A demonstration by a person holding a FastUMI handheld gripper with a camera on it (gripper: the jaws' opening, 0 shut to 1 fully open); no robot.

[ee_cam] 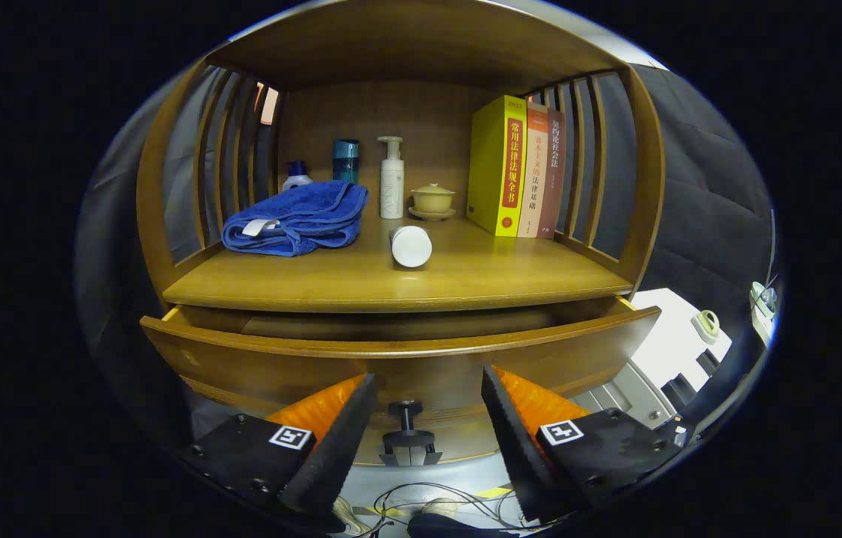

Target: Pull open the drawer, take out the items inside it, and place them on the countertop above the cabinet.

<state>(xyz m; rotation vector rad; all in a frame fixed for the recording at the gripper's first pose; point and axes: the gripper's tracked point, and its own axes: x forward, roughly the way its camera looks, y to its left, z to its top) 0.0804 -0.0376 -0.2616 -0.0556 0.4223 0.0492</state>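
Hanging spread and empty, the gripper (428, 426) faces the drawer (398, 357), whose front runs crosswise just ahead of its fingers. It stands partly pulled out; the interior beyond and above is hidden.

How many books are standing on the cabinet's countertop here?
3: a thick yellow book, then an orange-spined book, then a dark red book, upright side by side against the slatted side rail, beyond the open gripper.

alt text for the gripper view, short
The gripper is open with nothing between its fingers, just in front of a partly pulled-out wooden drawer. On the countertop above lie a blue towel and a white bottle.
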